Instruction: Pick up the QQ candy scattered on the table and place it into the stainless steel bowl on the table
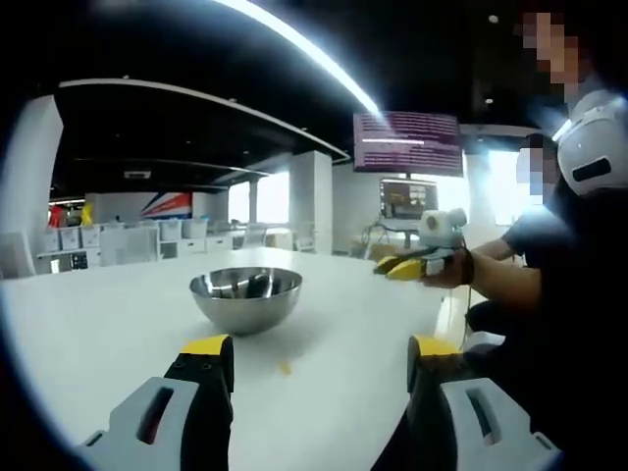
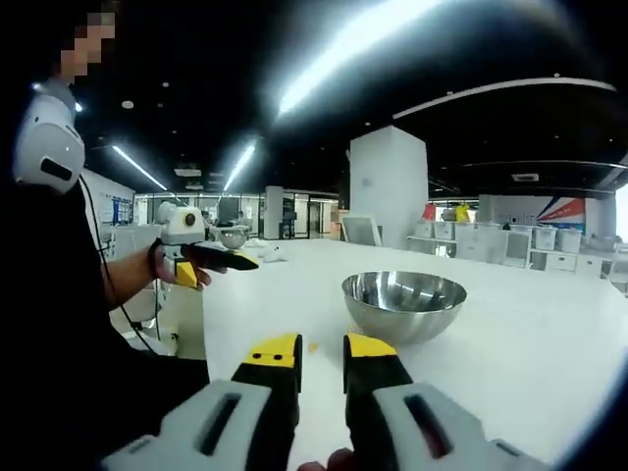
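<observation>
A stainless steel bowl (image 1: 245,314) stands on the white table (image 1: 98,334), a little beyond my left gripper (image 1: 319,355). That gripper's yellow-tipped jaws are wide open with nothing between them. One small yellow candy (image 1: 285,368) lies on the table between the jaws and the bowl. In the right gripper view the bowl (image 2: 402,319) sits ahead and to the right, and the candy (image 2: 312,345) lies just past my right gripper (image 2: 322,351), whose jaws stand a narrow gap apart over bare table. Each gripper also appears in the other's view, held in a hand: right (image 1: 400,267), left (image 2: 228,260).
The person (image 1: 549,285) holding the grippers is at the table's near edge (image 2: 201,334). Screens (image 1: 407,142) hang beyond the table, and white bins (image 2: 545,240) and chairs line the far wall. A second bowl (image 2: 233,236) stands far back.
</observation>
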A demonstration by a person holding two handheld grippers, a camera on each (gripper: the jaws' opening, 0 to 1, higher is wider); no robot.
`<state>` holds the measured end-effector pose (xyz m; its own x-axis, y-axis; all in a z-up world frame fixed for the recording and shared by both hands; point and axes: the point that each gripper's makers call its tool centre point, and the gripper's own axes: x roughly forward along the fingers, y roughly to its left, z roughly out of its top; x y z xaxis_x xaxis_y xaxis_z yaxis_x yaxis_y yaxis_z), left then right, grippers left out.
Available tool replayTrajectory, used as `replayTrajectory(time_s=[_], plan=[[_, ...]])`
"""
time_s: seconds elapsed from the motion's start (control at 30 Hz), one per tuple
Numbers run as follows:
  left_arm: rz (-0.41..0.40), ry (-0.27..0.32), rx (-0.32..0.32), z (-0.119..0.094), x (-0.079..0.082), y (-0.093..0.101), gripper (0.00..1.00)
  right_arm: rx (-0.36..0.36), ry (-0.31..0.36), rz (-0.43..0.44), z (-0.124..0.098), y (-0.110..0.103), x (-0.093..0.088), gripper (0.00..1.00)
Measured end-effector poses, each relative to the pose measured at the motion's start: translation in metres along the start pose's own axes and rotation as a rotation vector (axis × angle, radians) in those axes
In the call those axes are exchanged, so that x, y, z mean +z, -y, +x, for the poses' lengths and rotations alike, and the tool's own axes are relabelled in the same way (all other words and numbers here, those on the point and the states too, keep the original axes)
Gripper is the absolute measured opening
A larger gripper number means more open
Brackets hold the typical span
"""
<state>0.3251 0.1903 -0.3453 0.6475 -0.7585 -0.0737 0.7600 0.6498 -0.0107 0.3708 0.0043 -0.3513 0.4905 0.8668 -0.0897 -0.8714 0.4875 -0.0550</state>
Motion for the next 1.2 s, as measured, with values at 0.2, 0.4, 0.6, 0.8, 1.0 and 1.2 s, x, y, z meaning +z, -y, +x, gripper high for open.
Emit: replayTrajectory(time_s=[0.2, 0.4, 0.6, 0.8, 1.0, 1.2], plan=[[0.002, 0.004, 0.004, -0.003, 0.001, -0.003, 0.72, 0.012, -0.058, -0.027, 0.015, -0.006, -0.013, 0.18], [0.003, -0.001, 0.003, -0.005, 0.000, -0.004, 0.72, 0.051, -0.107, -0.027, 0.039, -0.014, -0.030, 0.19], [0.001, 0.003, 0.006, -0.006, 0.002, -0.005, 0.72, 0.105, -0.166, -0.041, 0.075, -0.025, -0.051, 0.19], [0.002, 0.000, 0.003, -0.007, 0.000, -0.003, 0.72, 0.142, -0.203, -0.046, 0.116, -0.028, -0.066, 0.19], [-0.002, 0.005, 0.021, -0.015, 0.000, -0.005, 0.71, 0.161, -0.234, -0.041, 0.139, -0.030, -0.077, 0.18], [-0.008, 0.006, 0.035, -0.020, -0.002, -0.008, 0.71, 0.169, -0.255, -0.043, 0.154, -0.030, -0.085, 0.18]])
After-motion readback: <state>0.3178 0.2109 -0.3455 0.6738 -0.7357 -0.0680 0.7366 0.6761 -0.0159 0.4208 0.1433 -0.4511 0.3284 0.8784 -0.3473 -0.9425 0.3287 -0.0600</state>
